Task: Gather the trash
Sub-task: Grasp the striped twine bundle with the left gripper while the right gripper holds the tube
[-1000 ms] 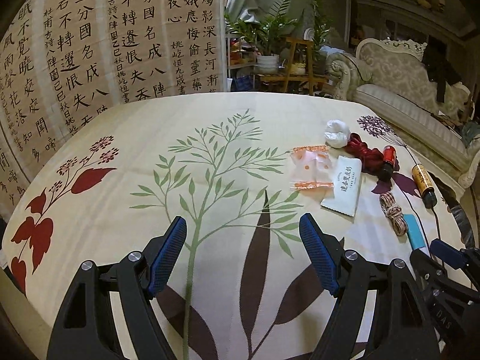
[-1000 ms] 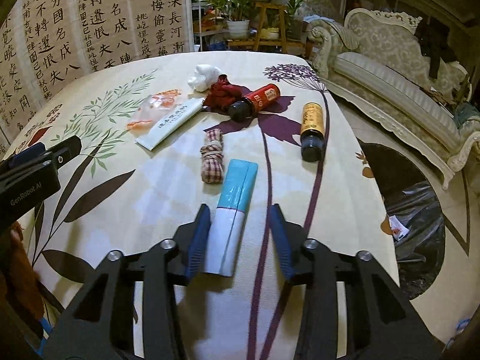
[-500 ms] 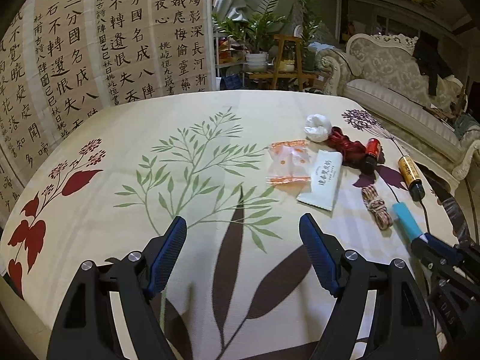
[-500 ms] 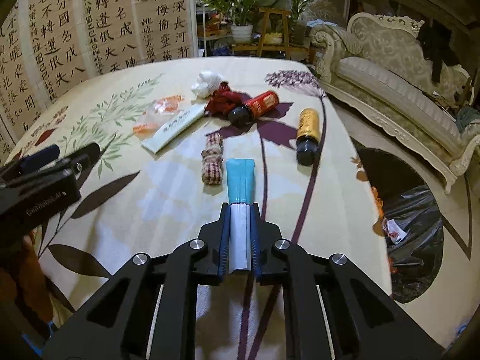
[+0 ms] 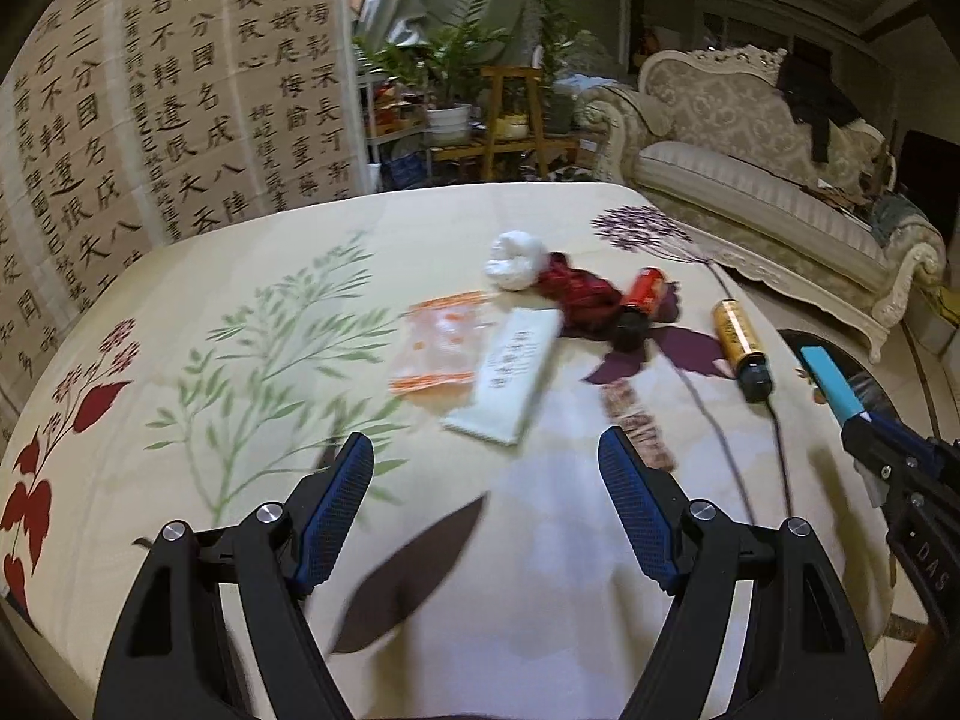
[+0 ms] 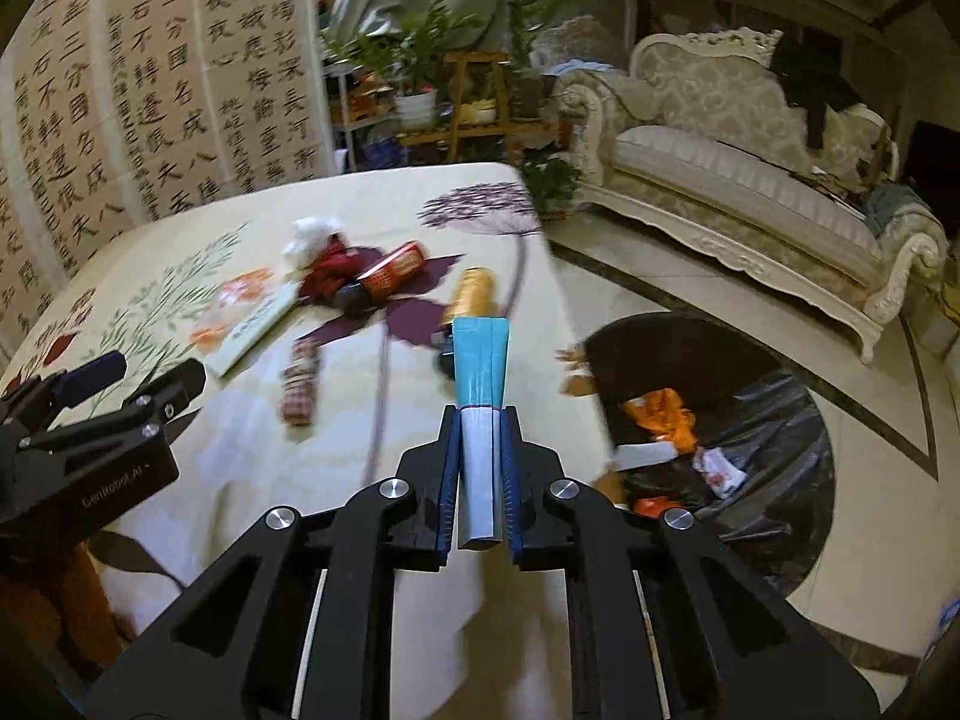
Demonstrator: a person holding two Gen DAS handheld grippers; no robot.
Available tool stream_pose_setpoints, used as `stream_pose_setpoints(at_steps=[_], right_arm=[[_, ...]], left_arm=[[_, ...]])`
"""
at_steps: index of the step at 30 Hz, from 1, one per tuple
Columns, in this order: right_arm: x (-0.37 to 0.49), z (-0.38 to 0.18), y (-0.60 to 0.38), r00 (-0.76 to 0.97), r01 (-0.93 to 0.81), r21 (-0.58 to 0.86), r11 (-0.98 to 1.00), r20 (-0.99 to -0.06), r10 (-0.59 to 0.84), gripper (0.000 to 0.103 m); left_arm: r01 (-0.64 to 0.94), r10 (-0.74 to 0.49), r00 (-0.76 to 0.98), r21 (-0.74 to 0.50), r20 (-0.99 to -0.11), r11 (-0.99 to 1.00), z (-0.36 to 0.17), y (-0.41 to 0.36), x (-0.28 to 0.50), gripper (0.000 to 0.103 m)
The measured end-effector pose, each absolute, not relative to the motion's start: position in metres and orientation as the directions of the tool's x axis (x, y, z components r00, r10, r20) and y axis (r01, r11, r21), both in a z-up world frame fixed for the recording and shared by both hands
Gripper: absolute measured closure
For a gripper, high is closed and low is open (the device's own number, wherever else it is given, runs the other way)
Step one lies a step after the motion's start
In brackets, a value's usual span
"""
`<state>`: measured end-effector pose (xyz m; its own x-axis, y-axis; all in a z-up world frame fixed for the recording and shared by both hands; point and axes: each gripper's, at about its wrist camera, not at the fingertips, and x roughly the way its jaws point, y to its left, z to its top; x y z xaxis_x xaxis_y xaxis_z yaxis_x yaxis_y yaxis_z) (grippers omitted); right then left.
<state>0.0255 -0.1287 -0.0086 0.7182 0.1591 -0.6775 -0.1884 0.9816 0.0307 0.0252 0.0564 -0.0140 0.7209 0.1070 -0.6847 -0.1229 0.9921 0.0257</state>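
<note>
- The right tool (image 6: 478, 468) is clamped tight on the blue-and-white packet (image 6: 478, 396), white end pinched between the pads, blue end sticking out ahead, clear of the cloth.
- From the left wrist view that same packet (image 5: 828, 381) shows off past the surface's right edge, so it is in the air, not lying down.
- Just beyond it waits the black trash bag (image 6: 774, 420) on the floor, open, with orange scraps and a white wrapper already inside. So some of the collecting looks done.
- My read: this piece is on its way to the bag, and a release over the opening is what it needs next.
- The left tool (image 5: 486, 504) hangs over the floral surface (image 5: 240, 276) with jaws spread wide and nothing between them.
- Plenty left on the cloth: a white paper wad (image 5: 513, 261), a crumpled red wrapper (image 5: 576, 288) touching it, a red-labelled bottle (image 5: 639, 306), a gold-labelled bottle (image 5: 741, 348) lying apart to the right.
- Also an orange-printed clear bag (image 5: 441, 348) beside a long white sachet (image 5: 513, 372), and a small checked bundle (image 5: 636, 420) nearest the left tool.
- Call it early to midway: one item in hand, seven or so to go, if all of them count as trash.
- The white sachet and the checked bundle sit closest to the empty left tool, likely easy next picks.
</note>
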Motion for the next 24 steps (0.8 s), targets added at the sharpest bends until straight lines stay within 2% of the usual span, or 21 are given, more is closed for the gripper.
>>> stream_pose_setpoints(at_steps=[9, 11, 16, 22, 24], right_arm=[[0.037, -0.016, -0.177, 0.729, -0.103, 0.066, 0.993, -0.674, 0.120, 0.090], [0.041, -0.019, -0.185, 0.727, -0.090, 0.076, 0.993, -0.677, 0.118, 0.090], [0.047, -0.026, -0.194, 0.718, -0.078, 0.094, 0.992, -0.685, 0.122, 0.090], [0.050, -0.029, -0.199, 0.717, -0.076, 0.106, 0.991, -0.685, 0.128, 0.090], [0.050, -0.030, -0.199, 0.717, -0.075, 0.108, 0.991, -0.685, 0.129, 0.090]], left_arm=[[-0.071, 0.085, 0.683, 0.049, -0.725, 0.996, -0.025, 0.021, 0.057, 0.028], [-0.069, 0.088, 0.670, 0.057, -0.737, 0.996, -0.027, 0.018, 0.062, 0.034], [-0.041, 0.075, 0.642, 0.064, -0.763, 0.997, -0.032, 0.012, 0.068, 0.061], [0.007, 0.042, 0.639, 0.061, -0.768, 0.998, -0.036, 0.005, 0.066, 0.082], [0.011, 0.035, 0.639, 0.055, -0.768, 0.998, -0.037, 0.005, 0.065, 0.082]])
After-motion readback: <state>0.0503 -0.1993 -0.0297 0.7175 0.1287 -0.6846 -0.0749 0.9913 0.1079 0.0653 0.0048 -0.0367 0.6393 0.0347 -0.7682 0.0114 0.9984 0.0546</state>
